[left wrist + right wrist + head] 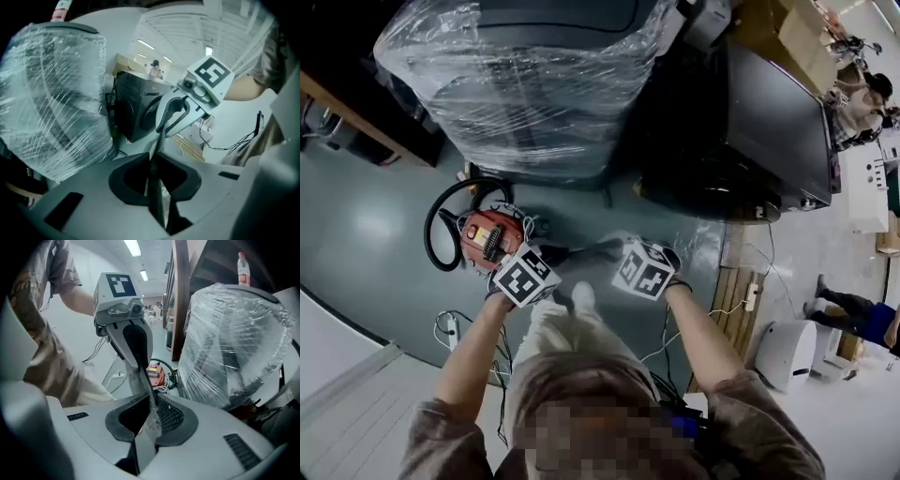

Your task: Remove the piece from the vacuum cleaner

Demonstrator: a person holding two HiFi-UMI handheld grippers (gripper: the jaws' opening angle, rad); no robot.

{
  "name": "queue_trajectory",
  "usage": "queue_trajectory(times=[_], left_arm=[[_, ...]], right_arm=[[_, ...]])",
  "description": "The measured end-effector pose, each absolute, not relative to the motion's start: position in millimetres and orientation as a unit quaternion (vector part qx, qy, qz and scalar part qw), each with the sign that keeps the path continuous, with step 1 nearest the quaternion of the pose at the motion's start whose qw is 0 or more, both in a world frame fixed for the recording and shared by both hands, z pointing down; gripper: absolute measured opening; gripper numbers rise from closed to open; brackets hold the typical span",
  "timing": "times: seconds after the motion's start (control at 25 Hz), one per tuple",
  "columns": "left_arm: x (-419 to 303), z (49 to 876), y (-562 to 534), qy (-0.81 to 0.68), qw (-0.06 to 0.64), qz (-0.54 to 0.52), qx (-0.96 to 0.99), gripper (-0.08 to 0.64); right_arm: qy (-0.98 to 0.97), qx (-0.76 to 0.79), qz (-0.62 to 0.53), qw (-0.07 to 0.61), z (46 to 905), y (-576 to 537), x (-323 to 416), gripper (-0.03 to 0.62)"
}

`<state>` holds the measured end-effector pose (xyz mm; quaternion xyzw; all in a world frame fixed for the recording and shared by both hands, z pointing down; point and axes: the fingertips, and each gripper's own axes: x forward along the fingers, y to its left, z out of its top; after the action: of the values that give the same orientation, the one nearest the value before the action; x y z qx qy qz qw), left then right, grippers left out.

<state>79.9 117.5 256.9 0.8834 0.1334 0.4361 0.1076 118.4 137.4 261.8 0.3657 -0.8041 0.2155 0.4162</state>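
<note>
Left claw (pixel 152 161): jaws drawn nearly together and clamped on one end of a thin, flat piece (pixel 156 192), which stands edge-on between the pads. Right claw (pixel 151 401): jaws likewise nearly closed and pressing on the other end of the same piece (pixel 139 380), here grey and slightly mottled. Each gripper view shows the opposite claw at the far end of the strip, so the piece spans the gap between the two claws and is carried by both.

In the head view the piece (pixel 586 250) shows as a dark bar between the two marker cubes, held above the floor (pixel 375 225). The red vacuum cleaner (pixel 490 239) sits on the floor just beside the left claw, with its black hose (pixel 441 225) looped to one side. Behind it stands a large load wrapped in clear film (pixel 525 84).

Progress, as judged: the piece appears to be off the vacuum cleaner, since no join between them is visible. The left cube hides part of that side, so this is not certain. What seems left is to carry the piece clear and put it down.
</note>
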Motion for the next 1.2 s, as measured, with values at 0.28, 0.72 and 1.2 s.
queue_trajectory(times=[0.28,0.72,1.2], left_arm=[[102.7,167.0,101.7,0.205,0.039,0.443,0.872,0.046],[138.1,84.8,93.6,0.231,-0.022,0.352,0.907,0.046],[138.0,96.0,102.3,0.246,0.003,0.324,0.913,0.048]], right_arm=[[-0.788,0.441,0.217,0.372,174.8,126.4,138.6,0.046],[-0.740,0.572,0.208,0.286,93.7,125.5,169.9,0.049],[-0.723,0.621,0.218,0.211,98.3,138.0,167.6,0.054]])
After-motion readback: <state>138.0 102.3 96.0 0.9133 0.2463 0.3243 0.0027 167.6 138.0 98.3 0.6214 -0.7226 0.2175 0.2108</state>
